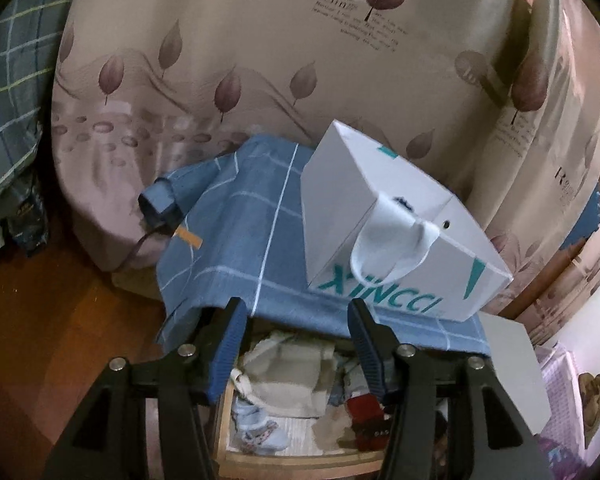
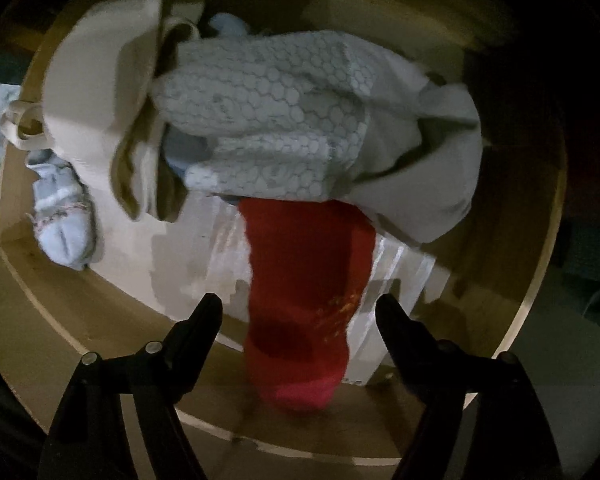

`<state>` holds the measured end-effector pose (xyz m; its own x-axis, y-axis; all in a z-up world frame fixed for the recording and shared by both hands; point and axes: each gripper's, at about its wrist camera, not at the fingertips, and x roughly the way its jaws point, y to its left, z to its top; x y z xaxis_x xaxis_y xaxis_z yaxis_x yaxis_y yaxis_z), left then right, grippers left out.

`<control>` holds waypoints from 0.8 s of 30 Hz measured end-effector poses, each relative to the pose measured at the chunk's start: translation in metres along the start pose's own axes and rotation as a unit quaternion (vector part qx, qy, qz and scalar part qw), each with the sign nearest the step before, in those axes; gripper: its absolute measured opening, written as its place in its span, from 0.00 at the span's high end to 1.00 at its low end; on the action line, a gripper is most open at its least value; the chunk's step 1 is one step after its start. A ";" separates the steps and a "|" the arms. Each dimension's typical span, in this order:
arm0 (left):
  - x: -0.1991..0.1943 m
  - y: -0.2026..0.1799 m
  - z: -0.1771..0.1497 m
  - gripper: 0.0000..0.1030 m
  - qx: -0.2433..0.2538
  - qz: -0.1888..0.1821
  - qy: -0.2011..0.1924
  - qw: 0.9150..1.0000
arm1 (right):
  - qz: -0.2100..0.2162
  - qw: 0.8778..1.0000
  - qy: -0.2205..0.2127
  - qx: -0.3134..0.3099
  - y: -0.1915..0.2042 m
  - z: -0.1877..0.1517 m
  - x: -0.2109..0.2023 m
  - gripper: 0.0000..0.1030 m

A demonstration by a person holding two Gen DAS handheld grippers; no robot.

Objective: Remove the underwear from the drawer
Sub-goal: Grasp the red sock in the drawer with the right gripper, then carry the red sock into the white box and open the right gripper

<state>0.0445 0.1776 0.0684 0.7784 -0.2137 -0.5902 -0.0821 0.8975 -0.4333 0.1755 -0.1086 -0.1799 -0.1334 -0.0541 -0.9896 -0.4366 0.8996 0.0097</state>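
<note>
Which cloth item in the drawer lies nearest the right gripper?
The red sock, lying between the open right gripper; the honeycomb-patterned garment lies farther.

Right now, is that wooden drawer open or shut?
Open. The left wrist view looks down into the drawer at piled clothes; the right tongs, spread wide, sit over a red sock inside.
</note>
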 end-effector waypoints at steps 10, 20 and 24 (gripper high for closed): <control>0.017 -0.022 -0.008 0.48 0.047 -0.005 0.017 0.999 | 0.001 1.000 0.003 -0.018 0.014 0.004 0.009 0.60; 0.022 -0.003 -0.005 0.47 0.005 0.002 0.029 1.000 | 0.018 0.997 -0.075 -0.027 0.026 -0.031 -0.037 0.72; 0.021 -0.004 -0.006 0.47 0.007 0.004 0.029 1.000 | 0.062 0.992 -0.111 0.002 0.021 -0.049 -0.060 0.72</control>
<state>0.0576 0.1675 0.0535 0.7397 -0.2285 -0.6329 -0.0789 0.9046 -0.4188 0.1306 -0.1083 -0.1132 0.0129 0.1541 -0.9880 -0.4250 0.8952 0.1341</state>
